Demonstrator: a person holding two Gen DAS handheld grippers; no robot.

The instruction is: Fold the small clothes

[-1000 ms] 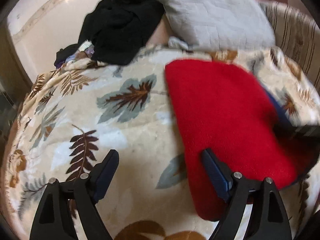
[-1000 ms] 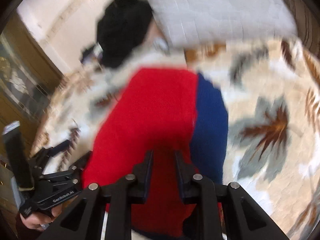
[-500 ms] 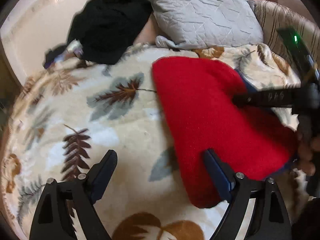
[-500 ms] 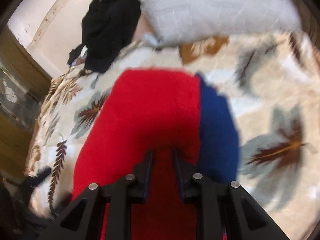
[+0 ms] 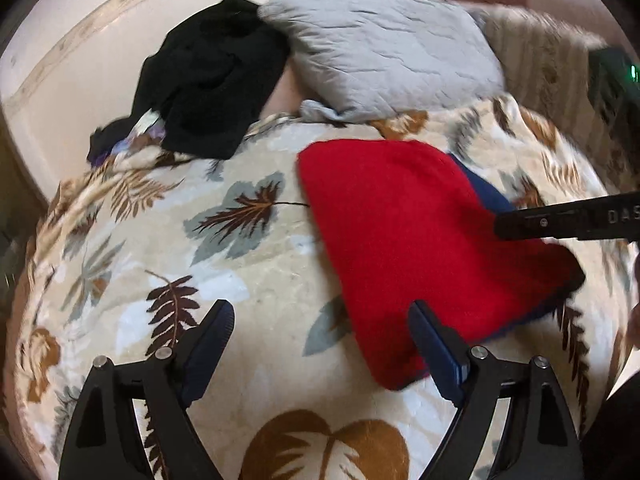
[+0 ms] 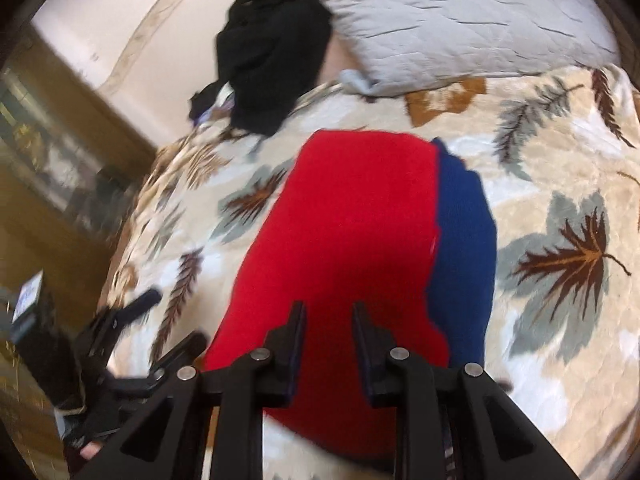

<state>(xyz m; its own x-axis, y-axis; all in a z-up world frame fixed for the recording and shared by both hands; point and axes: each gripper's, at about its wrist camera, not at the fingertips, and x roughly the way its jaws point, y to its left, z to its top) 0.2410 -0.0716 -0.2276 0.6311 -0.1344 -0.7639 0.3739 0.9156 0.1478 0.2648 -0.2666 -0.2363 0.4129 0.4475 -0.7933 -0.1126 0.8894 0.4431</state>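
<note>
A red garment [image 5: 420,240] with a blue layer [image 5: 488,196] showing along its right edge lies folded flat on the leaf-patterned blanket [image 5: 240,280]. My left gripper [image 5: 324,336] is open wide just above the blanket, its right finger over the garment's near left edge, nothing between the pads. In the right wrist view the red garment [image 6: 352,240] and its blue part [image 6: 464,240] lie below my right gripper [image 6: 328,320]. Its jaws stand a narrow gap apart and hold no cloth. The left gripper [image 6: 168,324] shows at lower left, in a hand.
A heap of black clothes [image 5: 212,88] and a grey quilted pillow [image 5: 388,52] lie at the bed's far end, with a striped cushion [image 5: 536,68] to the right. A wooden cabinet [image 6: 52,184] stands beside the bed's left edge. A pale wall is behind.
My right gripper has risen above the red garment and now shows at the right of the left wrist view. The left gripper drew back and up a little. The garment stays flat.
</note>
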